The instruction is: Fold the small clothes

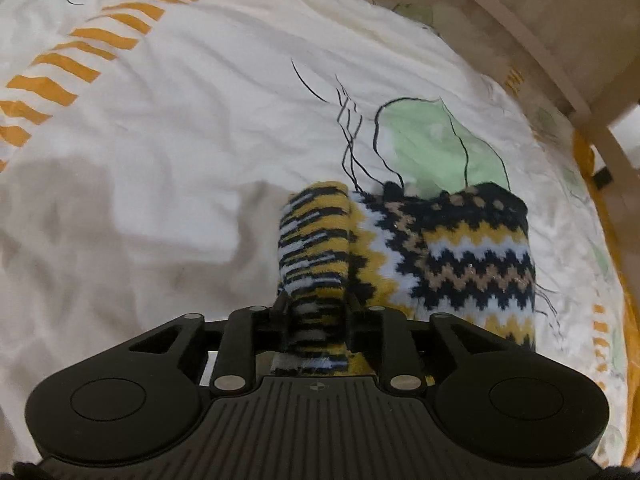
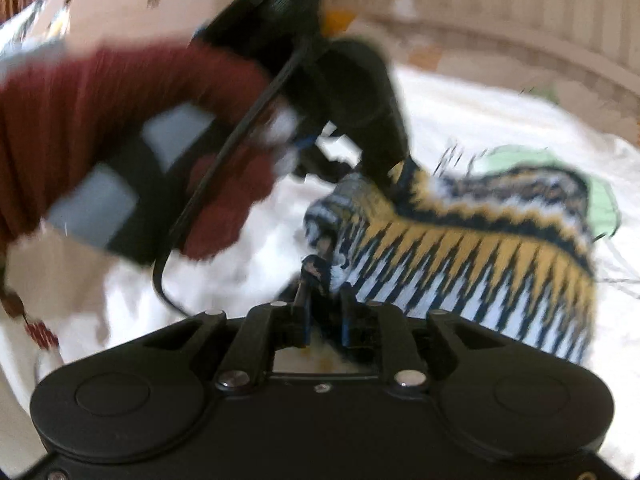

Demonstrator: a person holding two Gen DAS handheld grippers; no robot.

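Left hand-held gripper is clamping a bunched edge of the knit garment; the rest is lying just ahead and right of it on the bedsheet, long axis running away. Right hand-held gripper is nearly together at another garment edge; blur, grip uncertain. Bed frame is sitting beyond the garment.

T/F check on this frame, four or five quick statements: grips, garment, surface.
1. The left gripper is shut on the knit garment. True.
2. The garment is plain red. False: it has navy, yellow, white and tan zigzags.
3. It lies on a wooden table. False: it lies on a white bedsheet with orange stripes.
4. The right gripper sits at the garment's edge. True.
5. The right wrist view is sharp. False: it is motion-blurred.
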